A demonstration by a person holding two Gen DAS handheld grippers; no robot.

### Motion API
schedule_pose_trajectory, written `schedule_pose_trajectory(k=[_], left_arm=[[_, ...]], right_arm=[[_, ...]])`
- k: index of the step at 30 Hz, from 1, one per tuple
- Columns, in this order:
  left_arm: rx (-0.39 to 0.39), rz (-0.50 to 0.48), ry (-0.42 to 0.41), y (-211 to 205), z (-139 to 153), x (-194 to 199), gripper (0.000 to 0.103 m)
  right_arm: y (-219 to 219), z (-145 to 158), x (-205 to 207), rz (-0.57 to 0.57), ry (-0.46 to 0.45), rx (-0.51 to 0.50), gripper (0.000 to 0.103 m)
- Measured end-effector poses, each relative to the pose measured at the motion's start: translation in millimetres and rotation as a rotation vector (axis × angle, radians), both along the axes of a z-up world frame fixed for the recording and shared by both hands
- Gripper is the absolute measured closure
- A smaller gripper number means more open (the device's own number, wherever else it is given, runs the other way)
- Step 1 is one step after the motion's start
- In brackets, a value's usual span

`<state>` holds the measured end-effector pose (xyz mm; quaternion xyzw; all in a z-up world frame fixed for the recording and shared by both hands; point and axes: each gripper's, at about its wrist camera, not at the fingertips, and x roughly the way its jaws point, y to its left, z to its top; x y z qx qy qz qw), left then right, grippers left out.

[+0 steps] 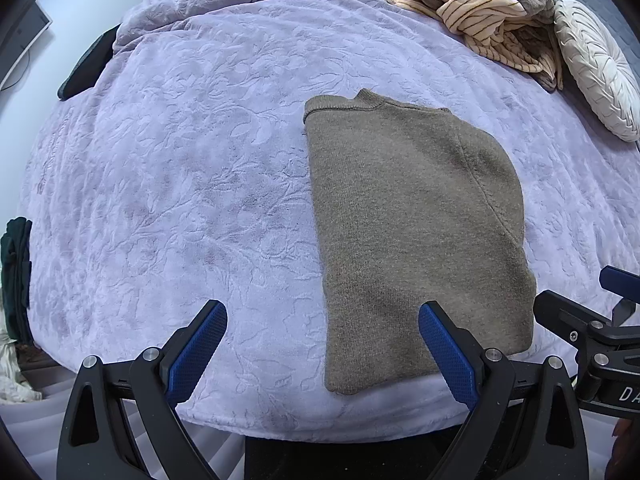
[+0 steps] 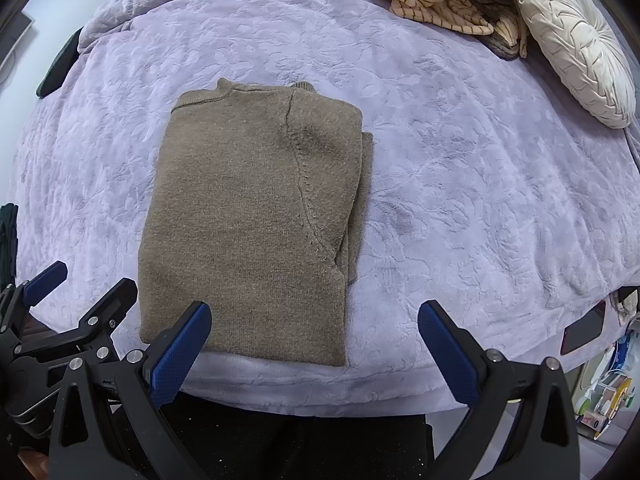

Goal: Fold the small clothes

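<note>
Your left tool (image 1: 322,322) and right tool (image 2: 314,322) both hang with fingers spread apart, holding nothing, just short of the brown sweater's (image 2: 256,216) near hem. The sweater lies lengthwise-folded on the lilac bed (image 2: 460,160). Pinch both hem corners evenly, then carry them toward its collar.

We hold our left gripper (image 1: 322,316) and right gripper (image 2: 314,316) side by side, close together, both pointing forward with their blue-padded jaws spread wide apart and gripping nothing.
</note>
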<state>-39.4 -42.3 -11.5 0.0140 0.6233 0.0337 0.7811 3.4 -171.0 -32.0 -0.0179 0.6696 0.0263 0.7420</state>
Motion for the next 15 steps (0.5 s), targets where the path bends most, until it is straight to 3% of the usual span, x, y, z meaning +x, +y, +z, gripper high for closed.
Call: schedule_pose_trajectory(k=[15], left_arm=[[-0.005, -0.012, -0.037, -4.5, 6.6, -2.1, 0.006]], right_arm=[[-0.2, -1.3, -2.7, -0.005, 0.002, 0.002, 0.000]])
